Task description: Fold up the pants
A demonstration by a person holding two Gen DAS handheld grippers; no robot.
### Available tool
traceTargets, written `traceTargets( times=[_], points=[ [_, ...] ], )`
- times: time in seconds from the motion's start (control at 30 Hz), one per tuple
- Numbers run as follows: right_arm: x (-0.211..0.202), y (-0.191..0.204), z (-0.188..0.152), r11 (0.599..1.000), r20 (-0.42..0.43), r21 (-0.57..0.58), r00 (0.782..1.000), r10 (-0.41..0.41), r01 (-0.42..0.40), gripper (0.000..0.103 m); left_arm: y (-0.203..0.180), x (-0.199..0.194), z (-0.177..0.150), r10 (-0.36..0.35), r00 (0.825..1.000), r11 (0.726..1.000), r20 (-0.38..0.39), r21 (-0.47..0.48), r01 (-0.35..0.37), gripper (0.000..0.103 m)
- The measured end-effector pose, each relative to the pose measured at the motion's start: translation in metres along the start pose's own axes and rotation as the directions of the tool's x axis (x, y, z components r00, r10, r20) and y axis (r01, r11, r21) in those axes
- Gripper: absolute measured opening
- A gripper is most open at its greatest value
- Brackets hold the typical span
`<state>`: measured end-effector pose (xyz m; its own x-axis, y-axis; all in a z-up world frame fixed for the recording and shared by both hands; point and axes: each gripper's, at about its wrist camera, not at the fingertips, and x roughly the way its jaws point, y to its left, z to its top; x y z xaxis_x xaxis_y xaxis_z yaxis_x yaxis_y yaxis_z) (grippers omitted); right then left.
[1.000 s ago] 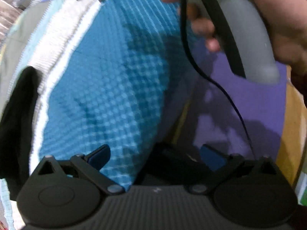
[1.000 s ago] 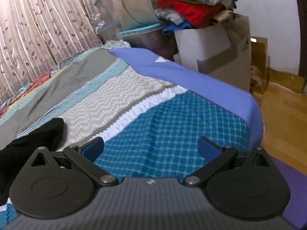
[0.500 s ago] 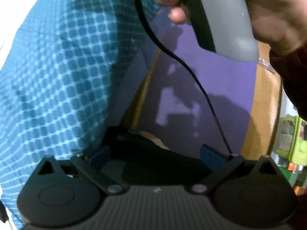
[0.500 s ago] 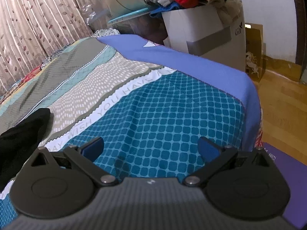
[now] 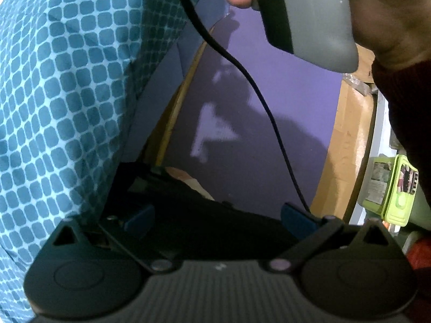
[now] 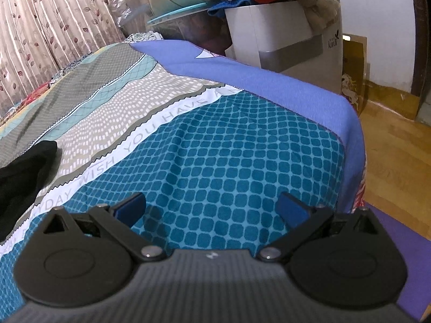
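The black pants lie bunched on the bed cover at the left edge of the right wrist view, left of and apart from my right gripper. That gripper is open and hovers low over the blue checked part of the bed cover, with nothing between its fingers. My left gripper is open too and points down past the bed's edge toward the floor. A dark shape sits between its fingers; I cannot tell what it is. The pants do not show in the left wrist view.
A hand holds the other gripper's grey handle, and its black cable hangs across a purple mat on the wooden floor. A white box piled with clothes stands beyond the bed. Curtains hang at the far left.
The left gripper has swung away from the bed top to its edge and the floor, so the pants left its view. The right gripper has dropped lower over the blue checks.
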<state>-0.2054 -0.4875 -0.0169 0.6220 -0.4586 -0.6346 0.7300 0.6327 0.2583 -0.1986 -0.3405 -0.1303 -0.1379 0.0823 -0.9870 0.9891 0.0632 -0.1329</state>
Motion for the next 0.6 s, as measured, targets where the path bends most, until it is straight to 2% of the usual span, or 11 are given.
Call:
traceTargets(
  times=[0.27,0.6],
  points=[
    [0.001,0.001,0.000,1.000,0.005,-0.010,1.000,-0.008,0.008,0.103,-0.010,-0.023,-0.001,-0.014,1.000,1.000,-0.014,0.010,0.014,0.103],
    [0.001,0.001,0.000,1.000,0.007,-0.011,1.000,-0.012,0.012,0.103,-0.011,-0.022,0.000,-0.009,1.000,1.000,-0.014,0.011,0.009,0.103]
  ],
)
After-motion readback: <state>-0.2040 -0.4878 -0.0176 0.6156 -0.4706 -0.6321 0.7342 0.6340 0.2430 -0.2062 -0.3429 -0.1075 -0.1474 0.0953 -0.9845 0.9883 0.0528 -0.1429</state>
